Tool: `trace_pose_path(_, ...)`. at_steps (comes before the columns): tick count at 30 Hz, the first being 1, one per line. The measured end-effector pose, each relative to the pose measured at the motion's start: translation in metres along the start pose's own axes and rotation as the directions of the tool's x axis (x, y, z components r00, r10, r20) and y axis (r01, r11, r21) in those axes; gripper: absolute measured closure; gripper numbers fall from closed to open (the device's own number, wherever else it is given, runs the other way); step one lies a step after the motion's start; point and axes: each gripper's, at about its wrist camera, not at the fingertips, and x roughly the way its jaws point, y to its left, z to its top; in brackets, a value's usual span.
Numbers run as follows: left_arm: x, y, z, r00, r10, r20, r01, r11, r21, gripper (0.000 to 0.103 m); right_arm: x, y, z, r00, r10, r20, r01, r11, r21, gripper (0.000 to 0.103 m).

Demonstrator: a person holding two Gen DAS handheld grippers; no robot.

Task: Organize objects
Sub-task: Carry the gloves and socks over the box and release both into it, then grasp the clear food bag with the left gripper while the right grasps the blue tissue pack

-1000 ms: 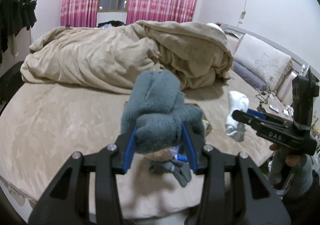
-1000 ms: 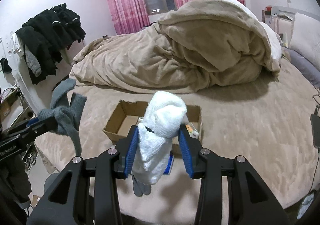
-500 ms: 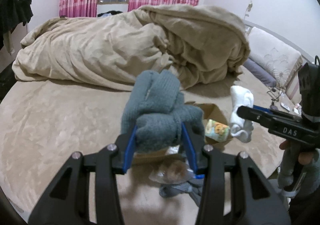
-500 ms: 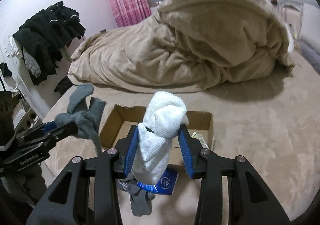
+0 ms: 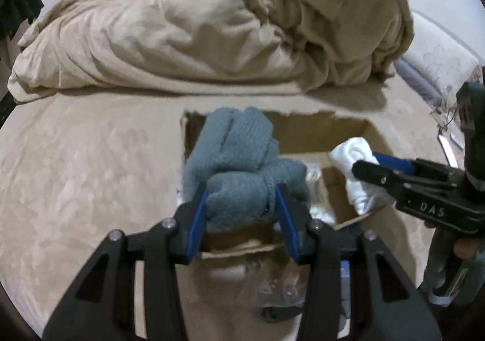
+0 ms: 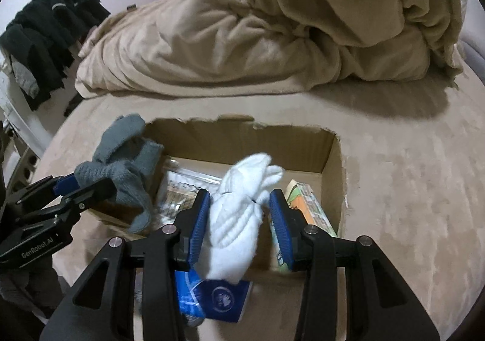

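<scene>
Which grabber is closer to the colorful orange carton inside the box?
Right. The right gripper, with the white sock between its fingers, sits just beside the orange carton in the cardboard box. The left gripper, holding the gray sock, is over the box's opposite side.

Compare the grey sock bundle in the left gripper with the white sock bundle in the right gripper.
The grey sock bundle is a fuzzy, chunky knit; the white sock bundle is a smoother ribbed knit. The grey one sits over the cardboard box's left side, the white one over its middle. The left gripper clamps grey tightly; the right gripper has visible gaps beside white. Both are bunched sock bundles held above the box.
</scene>
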Motion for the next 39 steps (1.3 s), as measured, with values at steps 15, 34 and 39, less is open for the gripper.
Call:
trace_pose_path(15, -0.034, -0.005, -0.001, 0.999, 0.008, 0.044, -0.006, 0.999, -0.035, 0.030, -0.033, -0.004, -0.001, 0.994, -0.008, 0.107, 0.002, 0.998, 0.063, 0.018)
trace_pose_path(34, -0.161, -0.039, -0.042, 0.984, -0.034, 0.176, 0.032, 0.999, 0.018, 0.015, -0.184, 0.024, -0.037, 0.955, -0.034, 0.294, 0.025, 0.999, 0.034, 0.011)
trace_pose_path(39, -0.174, -0.043, -0.057, 0.985, -0.040, 0.170, 0.040, 0.999, 0.008, 0.015, -0.202, 0.033, -0.051, 0.951, -0.024, 0.307, 0.026, 1.000, 0.000, 0.011)
